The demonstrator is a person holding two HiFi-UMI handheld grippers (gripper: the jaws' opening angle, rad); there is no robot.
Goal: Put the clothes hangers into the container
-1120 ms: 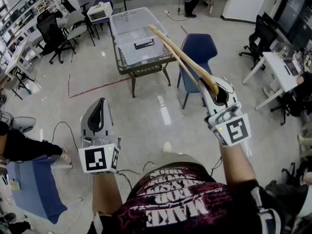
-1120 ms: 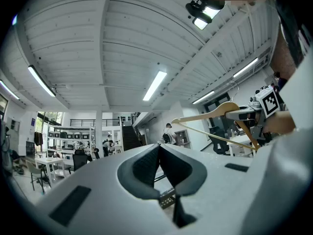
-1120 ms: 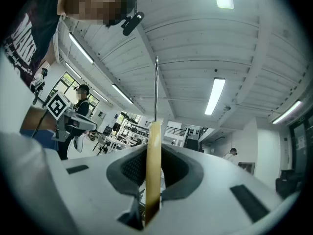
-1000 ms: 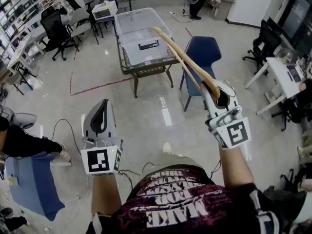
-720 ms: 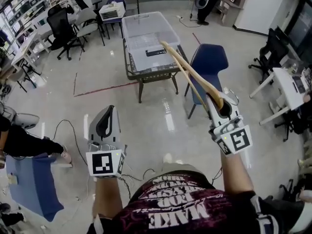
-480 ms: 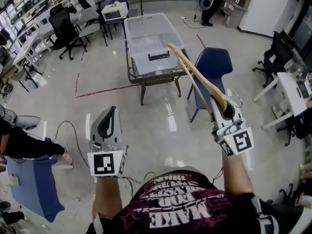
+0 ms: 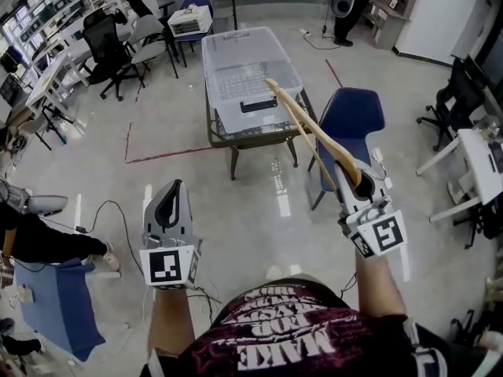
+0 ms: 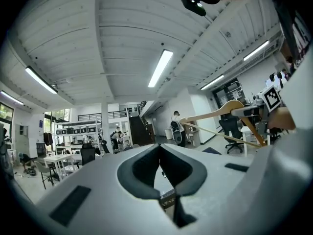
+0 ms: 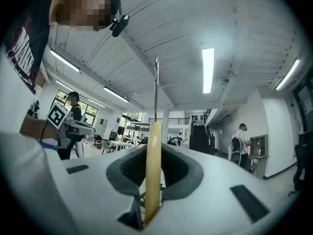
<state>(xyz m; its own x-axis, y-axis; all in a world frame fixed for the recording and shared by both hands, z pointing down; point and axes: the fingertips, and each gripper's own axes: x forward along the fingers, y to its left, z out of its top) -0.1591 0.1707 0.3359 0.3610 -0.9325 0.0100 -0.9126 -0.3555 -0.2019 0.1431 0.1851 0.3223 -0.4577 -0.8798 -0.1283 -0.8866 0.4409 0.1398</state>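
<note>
Wooden clothes hanger point(image 7: 305, 122), clamped in right hand-held gripper point(image 7: 354, 181), points lengthwise at clear plastic container point(image 7: 236, 61) ahead; left hand-held gripper point(image 7: 169, 191) closed, empty.

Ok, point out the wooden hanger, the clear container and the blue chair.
wooden hanger point(image 7: 326, 141), head view, upper arm.
clear container point(image 7: 236, 47), head view, far end.
blue chair point(image 7: 357, 120), head view, seat.

Both held out level: left claw point(image 7: 170, 188) with jaws together (nothing between), right claw point(image 7: 355, 173) clamped tight.
</note>
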